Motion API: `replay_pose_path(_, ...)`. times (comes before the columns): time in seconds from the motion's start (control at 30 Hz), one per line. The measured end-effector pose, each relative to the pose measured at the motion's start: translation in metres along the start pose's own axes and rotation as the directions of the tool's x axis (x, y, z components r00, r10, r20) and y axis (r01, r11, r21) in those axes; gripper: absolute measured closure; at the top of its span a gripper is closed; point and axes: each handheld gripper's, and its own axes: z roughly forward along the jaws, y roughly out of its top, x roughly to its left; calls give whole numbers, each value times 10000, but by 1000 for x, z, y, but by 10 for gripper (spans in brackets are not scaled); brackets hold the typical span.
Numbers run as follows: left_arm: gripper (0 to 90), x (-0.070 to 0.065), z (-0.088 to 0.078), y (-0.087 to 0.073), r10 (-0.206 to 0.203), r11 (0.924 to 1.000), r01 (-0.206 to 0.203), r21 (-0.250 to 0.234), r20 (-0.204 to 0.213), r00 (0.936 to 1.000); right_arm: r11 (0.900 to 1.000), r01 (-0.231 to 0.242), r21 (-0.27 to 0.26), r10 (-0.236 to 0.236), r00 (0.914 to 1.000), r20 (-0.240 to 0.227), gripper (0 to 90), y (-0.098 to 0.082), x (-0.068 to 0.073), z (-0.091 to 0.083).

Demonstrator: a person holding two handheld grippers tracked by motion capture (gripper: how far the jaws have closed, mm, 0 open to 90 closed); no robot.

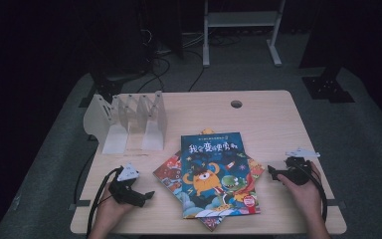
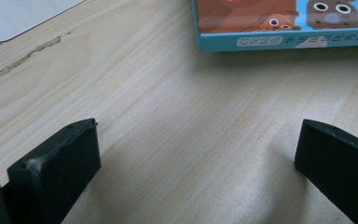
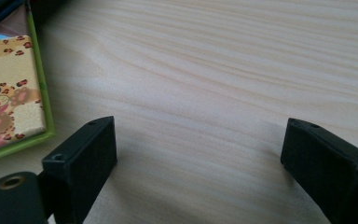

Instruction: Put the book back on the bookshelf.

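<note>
The stack of picture books [image 1: 214,174] lies near the tabletop's [image 1: 268,114] front edge, between the left tool [image 1: 146,195] and right tool [image 1: 270,173]; both rest released, empty, flanking it, likely ready to lift 1 toward the rack [image 1: 129,122].

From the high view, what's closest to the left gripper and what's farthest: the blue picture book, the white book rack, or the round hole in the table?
Measured from the left gripper:
1. Blue picture book, just to its right.
2. White book rack, behind it at the far left.
3. Round hole, at the far edge, right of centre.
</note>
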Motion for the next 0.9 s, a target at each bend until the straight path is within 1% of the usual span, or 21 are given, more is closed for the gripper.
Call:
replay_pose_path(0.4,0,0,0,0,1,10000,-1,1,1,10000,10000,22,7,-22,10000,-38,101,0,0,0)
replay_pose_path(0.47,0,0,0,0,1,10000,-1,4,3,10000,10000,31,-92,-32,10000,-36,142,0,-1,-1)
replay_pose_path(0.5,0,0,0,0,0,10000,0,0,1,10000,10000,18,-54,-18,10000,-37,164,1,-2,-1)
replay_pose_path(0.57,0,0,0,0,1,10000,-1,1,1,10000,10000,20,-53,-20,10000,-33,234,1,-3,-3)
replay_pose_path(0.73,0,0,0,0,1,10000,-1,2,2,10000,9999,-74,-82,72,9998,-159,253,4,-5,-6)
replay_pose_path(0.8,0,0,0,0,1,10000,-1,2,1,10000,9998,-82,-200,77,9997,-225,260,9,-6,-8)
replay_pose_path(0.87,0,0,0,0,0,10000,0,2,3,10000,9997,-108,-204,102,9996,-282,260,10,-6,-9)
replay_pose_path(0.9,0,0,0,0,1,10000,-1,-1,1,10000,9996,-146,-246,135,9990,-418,262,14,-5,-10)
